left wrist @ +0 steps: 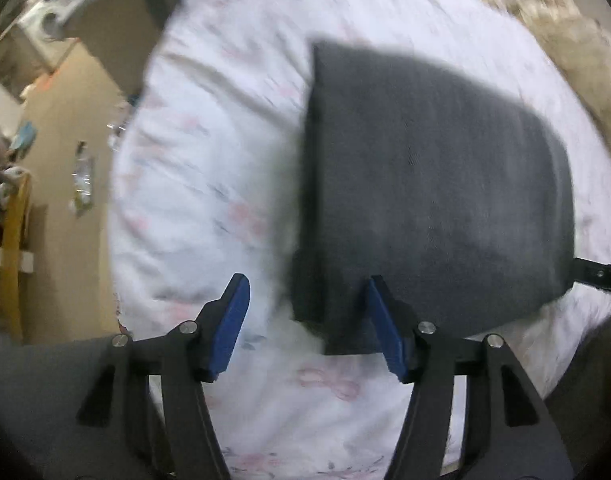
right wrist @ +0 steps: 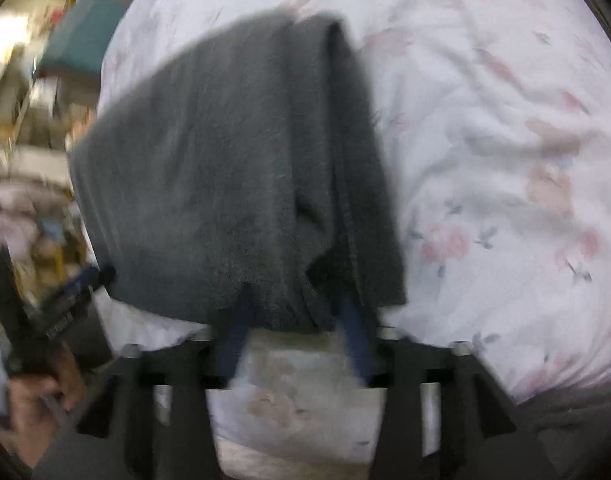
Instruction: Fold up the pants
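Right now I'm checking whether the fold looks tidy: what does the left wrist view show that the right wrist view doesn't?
Only the left wrist view: the open left hand-held gripper with nothing between its blue pads, a tan floor, and a beige fuzzy blanket. Only the right wrist view: the right hand-held gripper, its tips under the fabric's near edge, and a hand. Both: the folded dark grey pants on the white floral bedsheet.

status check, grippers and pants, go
Left gripper open, clear of cloth. Right gripper open at near edge of pants. Pants folded flat on bed sheet. Nothing in the way.
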